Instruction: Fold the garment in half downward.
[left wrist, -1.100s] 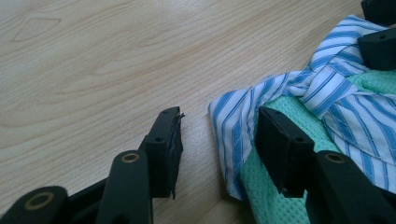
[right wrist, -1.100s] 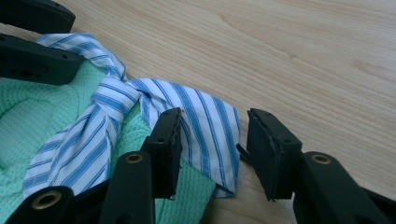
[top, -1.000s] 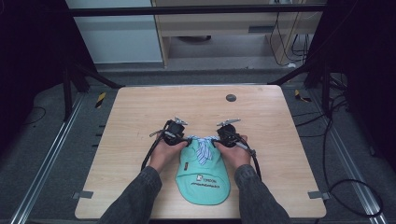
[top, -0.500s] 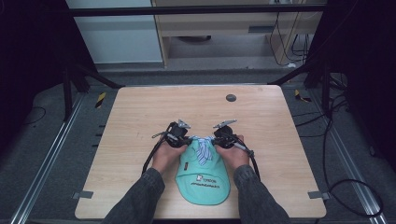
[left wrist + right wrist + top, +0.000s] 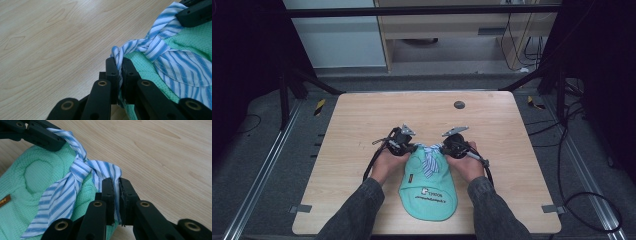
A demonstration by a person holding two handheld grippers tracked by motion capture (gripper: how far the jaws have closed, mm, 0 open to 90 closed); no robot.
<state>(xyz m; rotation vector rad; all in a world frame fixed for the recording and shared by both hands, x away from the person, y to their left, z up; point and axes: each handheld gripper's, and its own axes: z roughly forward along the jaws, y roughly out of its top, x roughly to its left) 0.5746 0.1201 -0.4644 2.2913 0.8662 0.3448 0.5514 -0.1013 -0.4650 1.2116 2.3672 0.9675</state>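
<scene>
My left gripper [image 5: 119,75]: jaws pinched tight on the collar end of the striped cloth, low centre of the left gripper view.
My right gripper [image 5: 117,195]: jaws clamped on the other collar end, low centre of the right gripper view.
Striped collar [image 5: 429,156]: blue-and-white, stretched between my two grippers, knotted or twisted at the middle; its long axis runs left to right across the centre of the high view.
Mint green garment [image 5: 430,190]: lies flat on the wooden table [image 5: 362,120], hanging from the collar toward the bottom of the high view, between my forearms.
Which hand is nearer: both hold equally; neither has to reach.
Coming move, my guess: it turns on that collar line, whether I pull the ends apart or lift them level.
Dark round spot [image 5: 459,104]: far on the table, upper centre, well apart.
</scene>
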